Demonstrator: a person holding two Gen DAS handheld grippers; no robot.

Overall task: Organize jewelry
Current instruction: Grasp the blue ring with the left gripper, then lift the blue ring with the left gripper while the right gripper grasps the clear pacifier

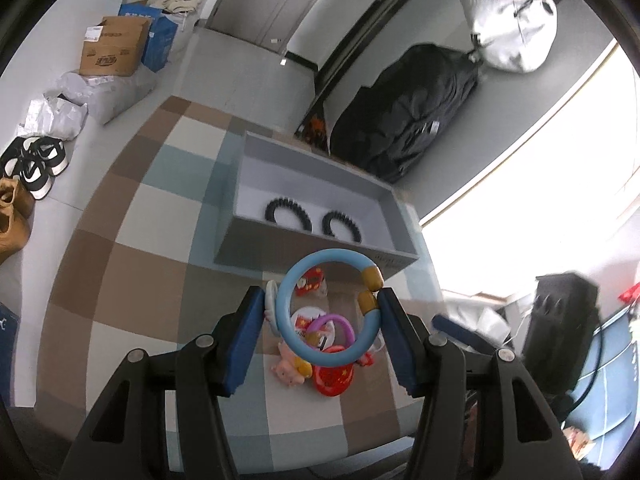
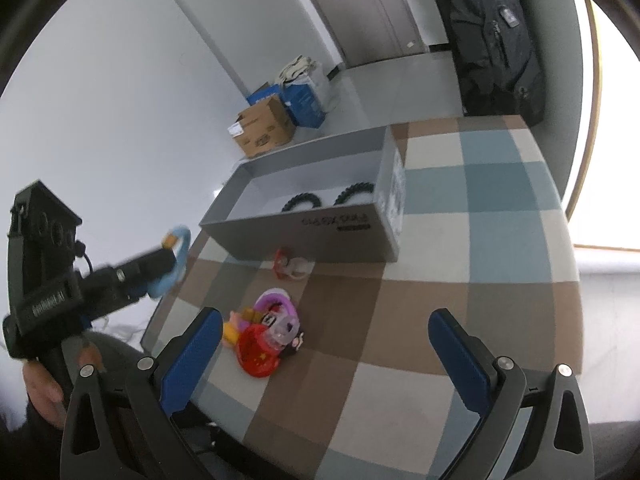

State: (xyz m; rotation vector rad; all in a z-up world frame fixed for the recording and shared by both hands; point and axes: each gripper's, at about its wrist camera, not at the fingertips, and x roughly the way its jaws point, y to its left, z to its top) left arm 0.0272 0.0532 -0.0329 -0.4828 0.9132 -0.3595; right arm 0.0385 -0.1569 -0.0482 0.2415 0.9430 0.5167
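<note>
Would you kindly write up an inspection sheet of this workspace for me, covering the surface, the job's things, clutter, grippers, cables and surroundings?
Surface: checked tablecloth in brown, cream and blue-grey.
Job's things: grey box holding two black bracelets; blue bangle with gold ends held off the table; pile of trinkets with a purple ring and red disc; one red and clear piece beside the box.
Clutter: nothing seen besides the trinkets.
Grippers: left gripper shut on the blue bangle; right gripper open, empty, above the table.
Cables: thin black lead at the left gripper's camera.
Surroundings: cardboard boxes, shoes, dark jacket, white bag.
</note>
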